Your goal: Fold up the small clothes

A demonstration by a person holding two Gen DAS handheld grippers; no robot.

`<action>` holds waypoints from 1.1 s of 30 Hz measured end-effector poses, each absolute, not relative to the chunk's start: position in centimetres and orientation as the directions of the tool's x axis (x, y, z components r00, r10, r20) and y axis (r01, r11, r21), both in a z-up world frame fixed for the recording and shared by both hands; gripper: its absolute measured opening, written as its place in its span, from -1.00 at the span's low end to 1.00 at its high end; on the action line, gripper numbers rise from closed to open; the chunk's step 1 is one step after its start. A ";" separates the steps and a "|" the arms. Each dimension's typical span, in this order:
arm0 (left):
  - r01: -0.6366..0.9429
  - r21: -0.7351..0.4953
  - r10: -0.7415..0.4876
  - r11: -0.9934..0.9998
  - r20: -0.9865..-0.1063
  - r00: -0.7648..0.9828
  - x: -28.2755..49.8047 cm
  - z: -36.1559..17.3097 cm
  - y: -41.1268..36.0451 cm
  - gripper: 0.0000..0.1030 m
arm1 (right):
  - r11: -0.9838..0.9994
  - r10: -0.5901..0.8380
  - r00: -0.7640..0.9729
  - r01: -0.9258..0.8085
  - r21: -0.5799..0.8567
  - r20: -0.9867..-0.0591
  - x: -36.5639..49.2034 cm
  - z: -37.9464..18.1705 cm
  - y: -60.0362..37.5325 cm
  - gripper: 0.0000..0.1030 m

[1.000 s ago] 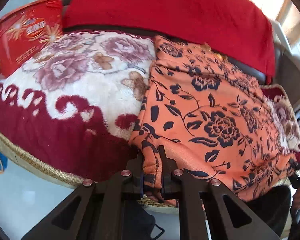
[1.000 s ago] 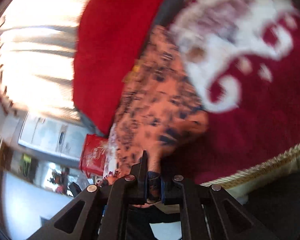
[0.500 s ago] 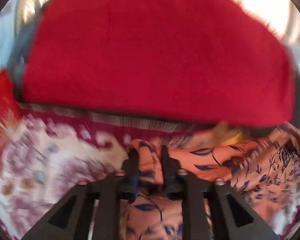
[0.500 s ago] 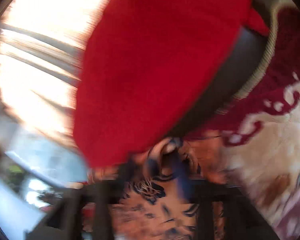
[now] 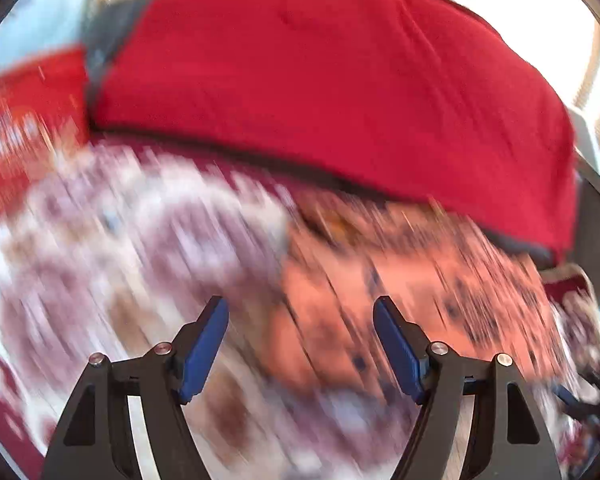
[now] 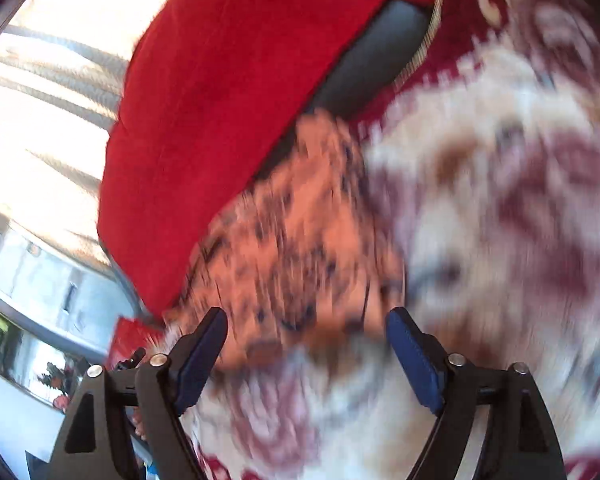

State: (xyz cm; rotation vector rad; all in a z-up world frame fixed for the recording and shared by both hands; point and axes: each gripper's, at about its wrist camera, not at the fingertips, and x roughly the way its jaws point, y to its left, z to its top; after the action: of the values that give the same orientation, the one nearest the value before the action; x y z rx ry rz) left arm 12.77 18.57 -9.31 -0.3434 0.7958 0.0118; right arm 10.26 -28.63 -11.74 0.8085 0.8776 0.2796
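An orange garment with a dark floral print (image 5: 412,280) lies on the flowered red-and-white seat cover (image 5: 140,240), just below the red back cushion (image 5: 320,80). My left gripper (image 5: 300,332) is open and empty, above the garment's left edge. In the right wrist view the same garment (image 6: 292,240) lies ahead of my right gripper (image 6: 306,340), which is open and empty over the garment's near edge. Both views are motion-blurred.
A red printed box (image 5: 24,132) stands at the left of the seat. The red cushion (image 6: 228,100) leans on the grey sofa back (image 6: 372,60). Bright curtains (image 6: 52,80) and a window fill the left of the right wrist view.
Both grippers have let go of the orange garment and opened wide. They carried its near edge up toward the cushion, then drew back. The garment now lies shorter, folded over.
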 end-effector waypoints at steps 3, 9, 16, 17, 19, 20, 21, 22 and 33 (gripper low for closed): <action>-0.195 -0.321 -0.112 0.927 -0.731 0.673 12.5 -12.3 16.7 0.47 | 0.705 0.489 0.644 0.104 0.702 -0.587 10.8 -11.9 -26.6 0.68; -0.397 -0.403 -0.051 0.825 -0.751 0.658 15.6 -14.4 16.0 0.82 | 0.630 0.496 0.628 0.215 0.746 -0.600 15.3 -12.1 -25.1 0.76; -0.389 -0.388 -0.072 0.836 -0.780 0.622 18.8 -10.8 16.2 -0.66 | 0.688 0.446 0.640 0.202 0.697 -0.625 19.5 -9.9 -23.8 -0.73; -0.361 -0.394 -0.070 0.845 -0.751 0.657 18.2 -9.1 16.3 -0.67 | 0.709 0.433 0.665 0.165 0.685 -0.609 18.4 -8.2 -22.9 -0.74; -0.291 -0.393 -0.058 0.873 -0.674 0.737 15.5 -4.9 16.3 -0.68 | 0.728 0.428 0.724 0.079 0.681 -0.542 16.2 -3.9 -22.2 -0.78; -0.278 -0.384 -0.046 0.880 -0.653 0.756 14.4 -3.8 16.2 -0.68 | 0.742 0.421 0.743 0.049 0.669 -0.521 15.1 -2.5 -21.9 -0.79; -0.266 -0.375 -0.036 0.888 -0.634 0.773 12.9 -2.9 16.0 -0.68 | 0.758 0.415 0.757 0.019 0.652 -0.504 13.3 -1.1 -21.7 -0.79; -0.251 -0.374 -0.040 0.893 -0.620 0.783 11.2 -2.4 16.0 -0.68 | 0.763 0.415 0.759 0.011 0.647 -0.502 11.9 -0.7 -21.9 -0.79; -0.333 -0.274 0.001 0.902 -0.770 0.637 3.4 -12.6 19.1 -0.03 | 0.712 0.464 0.600 0.184 0.678 -0.651 3.0 -12.4 -27.0 -0.42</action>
State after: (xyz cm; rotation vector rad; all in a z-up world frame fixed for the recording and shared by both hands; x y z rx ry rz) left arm 3.36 19.05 -12.64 -0.4159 0.8644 0.1968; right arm 3.01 -27.00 -12.43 0.7885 0.9357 0.1834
